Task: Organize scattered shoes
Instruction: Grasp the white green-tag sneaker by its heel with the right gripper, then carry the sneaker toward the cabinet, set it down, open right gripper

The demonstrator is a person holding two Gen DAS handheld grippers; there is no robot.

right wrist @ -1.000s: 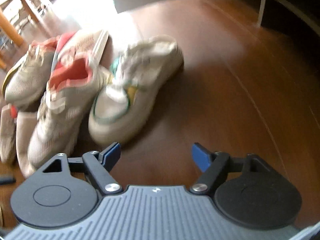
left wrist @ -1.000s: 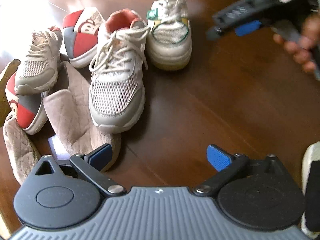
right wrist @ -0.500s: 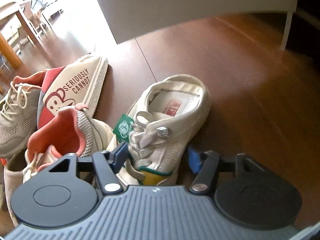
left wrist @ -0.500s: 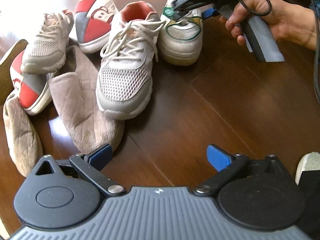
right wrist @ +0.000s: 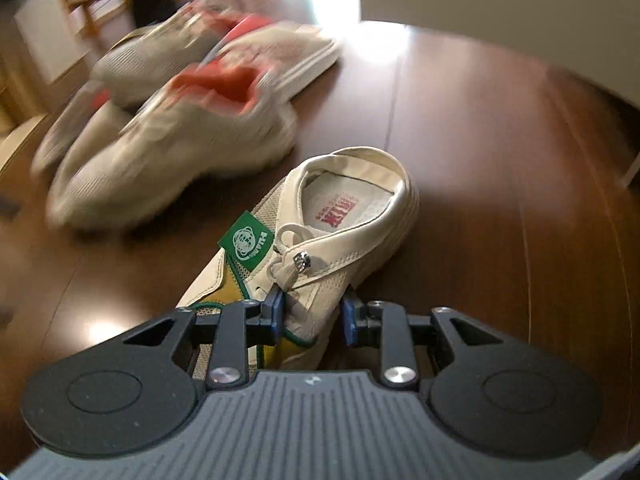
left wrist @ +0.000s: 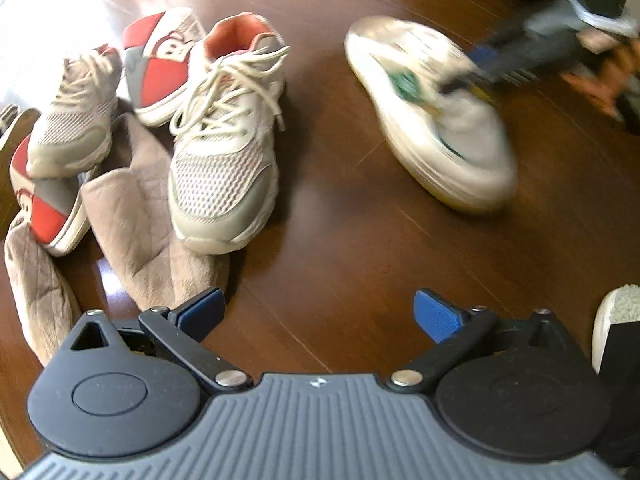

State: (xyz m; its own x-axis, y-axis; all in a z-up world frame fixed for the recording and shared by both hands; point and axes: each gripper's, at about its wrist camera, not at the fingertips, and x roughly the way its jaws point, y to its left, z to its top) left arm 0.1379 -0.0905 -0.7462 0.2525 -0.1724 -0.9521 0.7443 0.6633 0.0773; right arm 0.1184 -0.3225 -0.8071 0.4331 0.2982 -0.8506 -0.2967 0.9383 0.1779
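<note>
A white sneaker with a green tag [left wrist: 440,128] lies blurred on the wooden floor, apart from the pile and to its right. My right gripper [right wrist: 312,314] has its jaws closing on this white sneaker [right wrist: 348,216], and both blue pads press its side wall beside the laces. From the left wrist view the right gripper [left wrist: 480,68] shows as a dark blur over the shoe. My left gripper [left wrist: 320,312] hangs open over bare floor with nothing between its fingers. The pile at left holds a grey mesh sneaker [left wrist: 224,160], its mate [left wrist: 76,120], two red-and-grey shoes [left wrist: 160,68] and beige slippers [left wrist: 136,216].
A person's hand [left wrist: 600,80] holds the right gripper at the far right. Part of another white shoe [left wrist: 616,312] shows at the right edge. A wooden chair [right wrist: 88,12] and a white cabinet [right wrist: 500,20] stand beyond the shoes.
The right gripper came down over the white sneaker, closed on its side and pulled it right, away from the pile, turning it. The left gripper has barely moved.
</note>
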